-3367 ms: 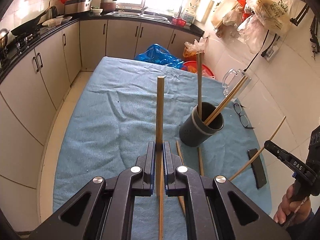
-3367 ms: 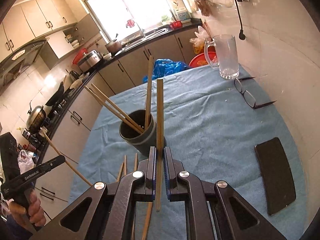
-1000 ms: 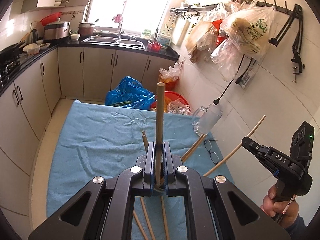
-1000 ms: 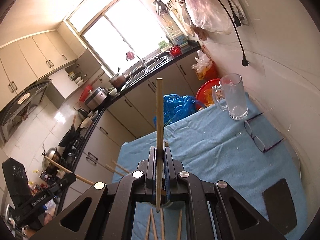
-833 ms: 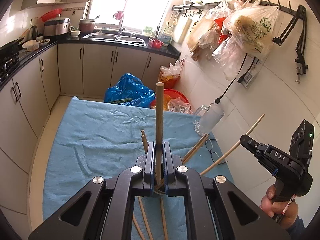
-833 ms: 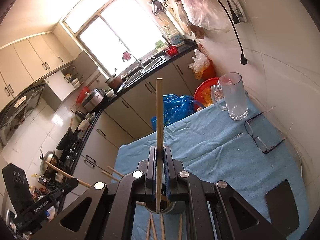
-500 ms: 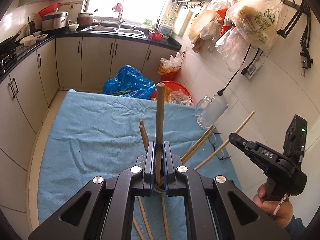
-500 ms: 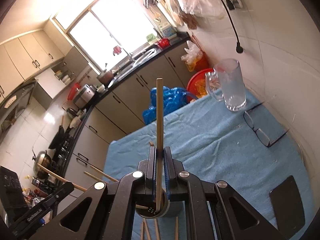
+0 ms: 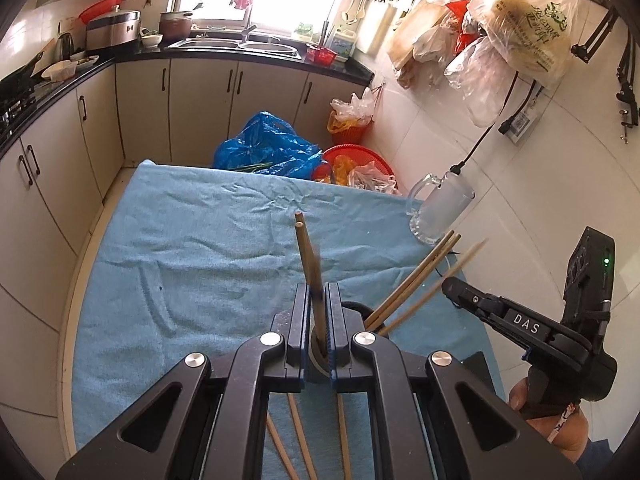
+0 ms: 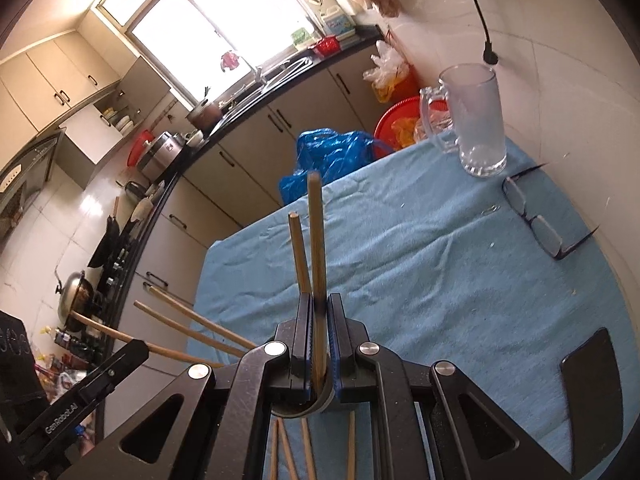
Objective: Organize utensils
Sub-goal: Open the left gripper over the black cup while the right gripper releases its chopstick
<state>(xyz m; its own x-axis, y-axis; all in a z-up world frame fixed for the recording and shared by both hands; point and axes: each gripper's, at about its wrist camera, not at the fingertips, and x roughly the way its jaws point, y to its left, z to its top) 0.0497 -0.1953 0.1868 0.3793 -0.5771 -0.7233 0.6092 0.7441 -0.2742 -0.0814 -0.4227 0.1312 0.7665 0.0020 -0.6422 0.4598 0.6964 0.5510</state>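
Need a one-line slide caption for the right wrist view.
Right gripper holds a wooden chopstick upright over the grey utensil cup on the blue cloth.

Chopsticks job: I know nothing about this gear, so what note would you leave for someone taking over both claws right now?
Left claw: shut on a chopstick, nearly upright, lower end at the dark holder.
Right claw: shut on a second chopstick, also over the holder.
Done: leaning chopsticks already stand in the holder.
Left: release these two into it, then gather the loose chopsticks lying on the blue cloth.
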